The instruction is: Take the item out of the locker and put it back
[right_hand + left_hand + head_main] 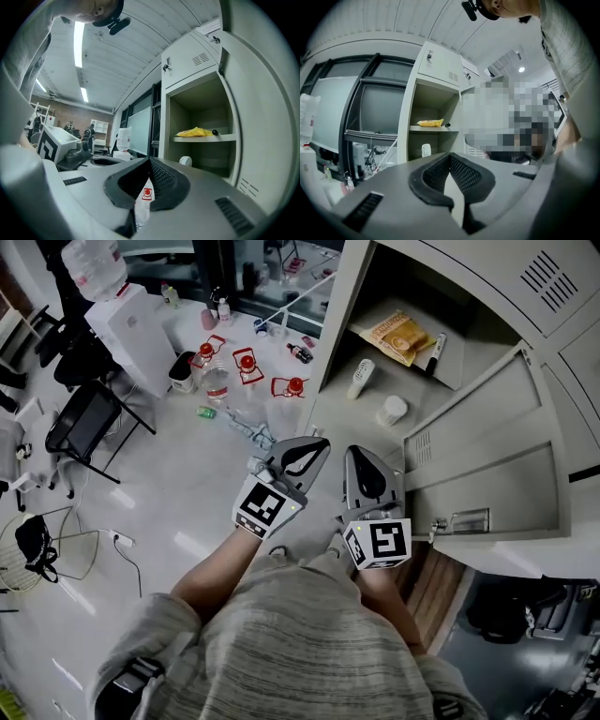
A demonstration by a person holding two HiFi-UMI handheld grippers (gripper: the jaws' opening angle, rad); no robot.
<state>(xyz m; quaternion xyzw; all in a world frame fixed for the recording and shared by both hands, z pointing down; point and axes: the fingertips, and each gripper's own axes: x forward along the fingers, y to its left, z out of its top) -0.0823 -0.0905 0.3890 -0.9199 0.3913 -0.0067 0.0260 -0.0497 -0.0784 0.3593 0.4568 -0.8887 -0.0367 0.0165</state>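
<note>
Your left gripper (pixel 450 155) and right gripper (pixel 149 161) are both pinched shut on nothing. The yellow snack bag (pixel 199 132), up ahead of your fingertips, looks light, crinkly and slippery. Pinch its near edge gently.

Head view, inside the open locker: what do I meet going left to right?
White ridged object on the lower level → yellow packet on the shelf → black marker beside it. The white round object falls within the packet's span, so it is left out.
</note>
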